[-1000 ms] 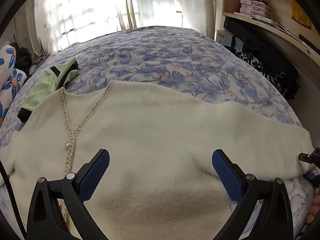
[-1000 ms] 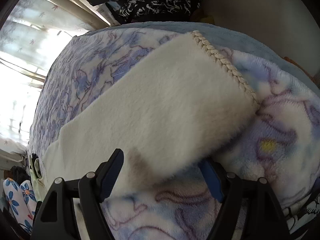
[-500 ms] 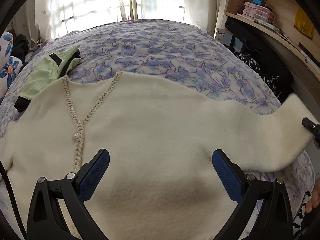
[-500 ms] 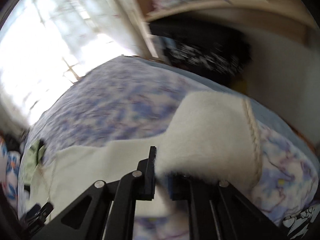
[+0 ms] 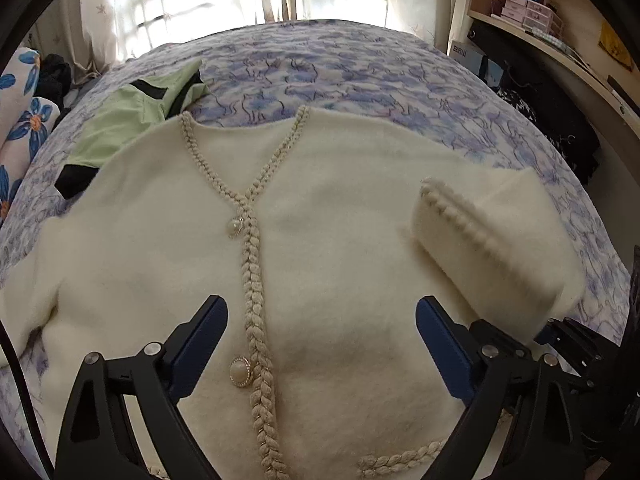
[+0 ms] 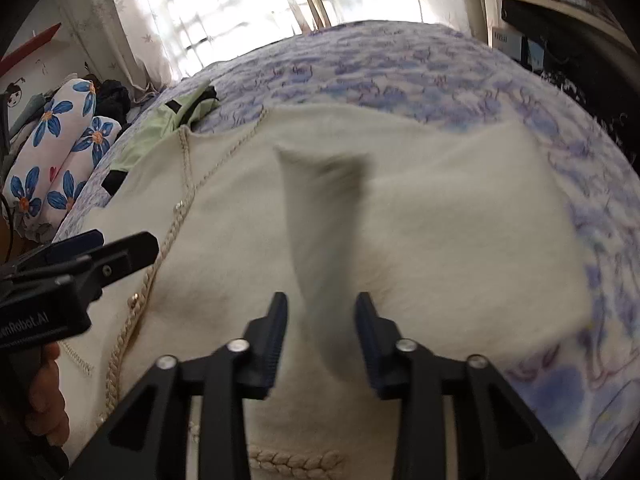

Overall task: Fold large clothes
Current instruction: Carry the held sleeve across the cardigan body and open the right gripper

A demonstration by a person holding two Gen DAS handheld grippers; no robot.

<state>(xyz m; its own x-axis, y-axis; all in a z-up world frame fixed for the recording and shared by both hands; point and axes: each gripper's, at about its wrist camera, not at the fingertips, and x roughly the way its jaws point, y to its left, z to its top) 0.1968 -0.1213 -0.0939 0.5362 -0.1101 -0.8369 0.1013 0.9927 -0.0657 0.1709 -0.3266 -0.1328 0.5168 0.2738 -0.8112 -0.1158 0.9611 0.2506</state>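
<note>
Left tongs [image 5: 320, 344]: wide apart, holding nothing, hovering over the front of the cream cardigan [image 5: 320, 240] w/ braided trim and pearl buttons. In the right wrist view its body reads "...nRobot.AI", partly cut off. Right tongs [image 6: 320, 336]: part open, pads either side of the cardigan's sleeve [image 6: 324, 220], which stands up between them, blurred; can't tell if they touch it. Cardigan lies flat, front up, on the bed [image 5: 360, 64] w/ blue-patterned cover. Green garment [image 5: 132, 120] just beside its collar. Box [image 5: 466, 54] by the shelf has lettering, unreadable.
</note>
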